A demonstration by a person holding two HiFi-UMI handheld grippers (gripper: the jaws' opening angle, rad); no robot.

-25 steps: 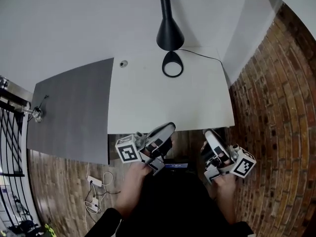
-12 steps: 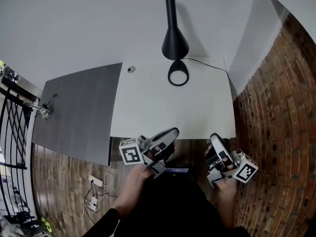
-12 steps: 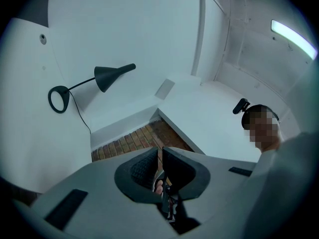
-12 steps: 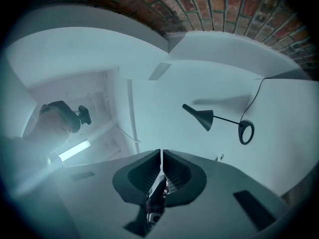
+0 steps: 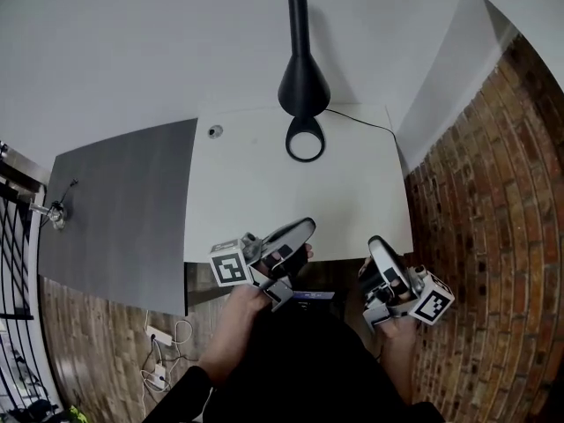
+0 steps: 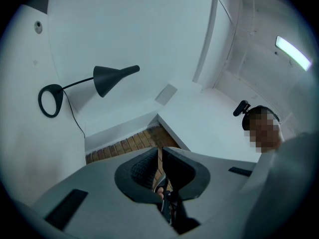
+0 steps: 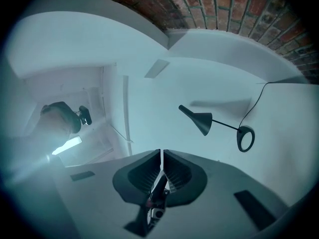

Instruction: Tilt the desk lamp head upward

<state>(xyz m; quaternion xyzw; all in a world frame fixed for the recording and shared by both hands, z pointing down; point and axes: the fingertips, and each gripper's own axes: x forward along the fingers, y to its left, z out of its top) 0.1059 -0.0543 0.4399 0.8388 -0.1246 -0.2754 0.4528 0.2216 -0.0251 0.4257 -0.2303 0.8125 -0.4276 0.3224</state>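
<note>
Left hand-held gripper [image 5: 300, 232] and right hand-held gripper [image 5: 376, 247] sit closed, empty, low in frame; one should open, cross the desk [image 5: 256, 201] and gently lift the desk lamp head [image 5: 304, 85] at upper centre.

Black desk lamp [image 5: 304, 79] sits at the far edge of the white table [image 5: 264, 201] in front of me, right by the wall. Its open ring base [image 5: 305, 139] lies flat. The cone head's wide mouth faces down at the table, narrow neck pointing up. A thin black cord [image 5: 357, 117] trails off to the right.
</note>
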